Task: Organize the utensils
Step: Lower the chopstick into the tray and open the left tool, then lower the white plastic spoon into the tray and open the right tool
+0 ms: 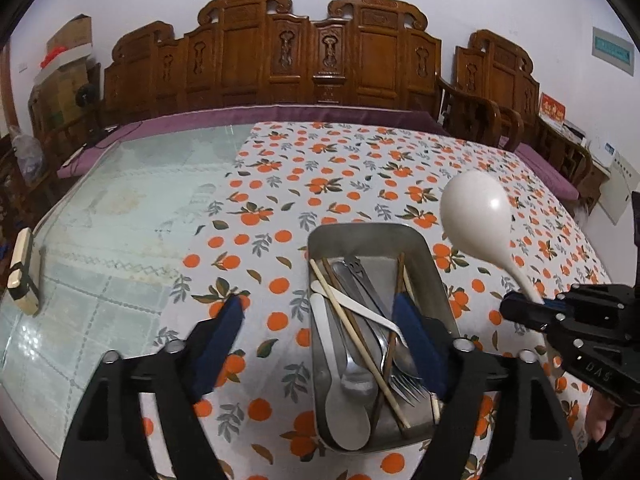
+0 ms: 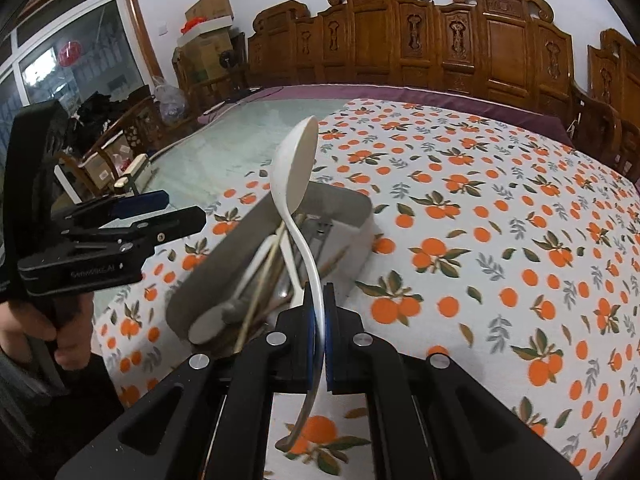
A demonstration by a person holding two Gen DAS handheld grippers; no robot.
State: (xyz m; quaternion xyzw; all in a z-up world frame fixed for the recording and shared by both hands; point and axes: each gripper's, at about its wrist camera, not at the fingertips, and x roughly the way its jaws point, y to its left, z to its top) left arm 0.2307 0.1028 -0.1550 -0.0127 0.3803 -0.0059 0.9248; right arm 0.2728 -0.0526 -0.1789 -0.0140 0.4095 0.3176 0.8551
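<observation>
My tray (image 1: 370,236) sits on the orange-print cloth (image 1: 340,160), with open room on all sides and bare glass surface (image 1: 132,208) beyond the cloth's left edge. My left fingers (image 1: 320,328) are apart and empty above the tray's utensils (image 1: 360,340). My right fingers (image 2: 318,312) clamp the ladle (image 2: 294,168) by its handle, bowl raised beside the tray. The handle's end is blurred.
</observation>
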